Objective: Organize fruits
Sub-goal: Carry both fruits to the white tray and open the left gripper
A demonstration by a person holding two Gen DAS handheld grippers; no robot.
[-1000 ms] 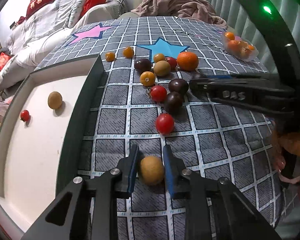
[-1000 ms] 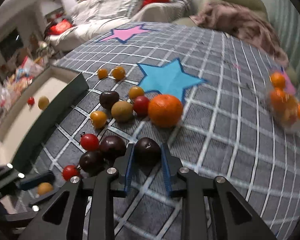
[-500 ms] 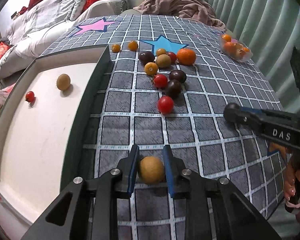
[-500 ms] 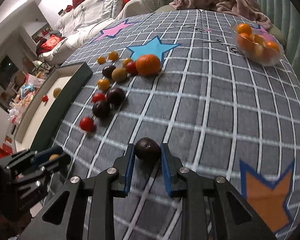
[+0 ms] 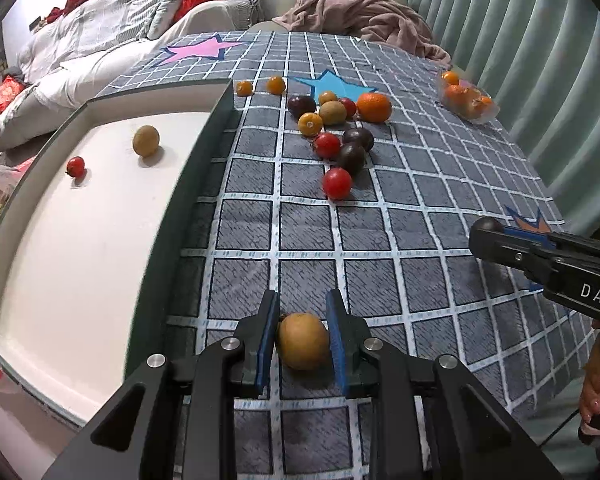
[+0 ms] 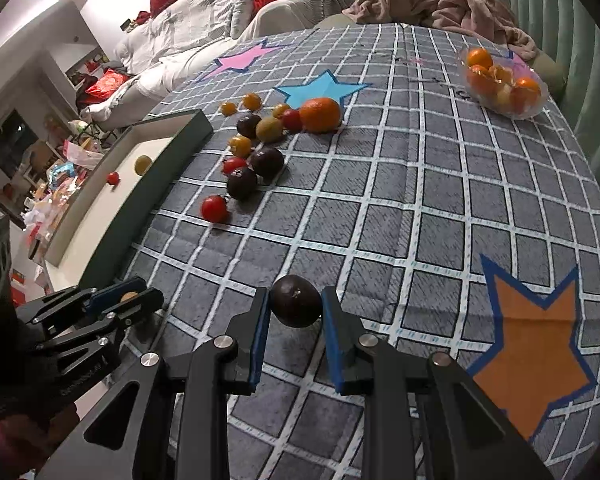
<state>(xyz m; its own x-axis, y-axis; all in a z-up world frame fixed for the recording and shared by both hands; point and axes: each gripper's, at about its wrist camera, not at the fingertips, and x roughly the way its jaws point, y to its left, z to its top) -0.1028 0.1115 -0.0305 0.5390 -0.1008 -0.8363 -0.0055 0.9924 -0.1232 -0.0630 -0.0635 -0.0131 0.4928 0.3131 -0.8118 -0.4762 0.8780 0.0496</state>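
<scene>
My left gripper is shut on a yellow-brown round fruit, held above the checked cloth just right of the white tray. My right gripper is shut on a dark purple round fruit over the cloth, near the orange star. In the left wrist view the right gripper reaches in from the right edge. A cluster of loose fruit lies further back on the cloth: red tomatoes, dark purple fruits, small yellow ones and a large orange. The tray holds a brown fruit and a small red one.
A clear bowl of oranges stands at the far right of the cloth. The tray has a dark raised rim along its right side. A pink blanket lies beyond the table's far edge. A person's hand shows at the right.
Both grippers have pulled back toward the near edge with their fruits held. The fruit cluster now lies farther away, and the right gripper has moved off it toward the orange star.
</scene>
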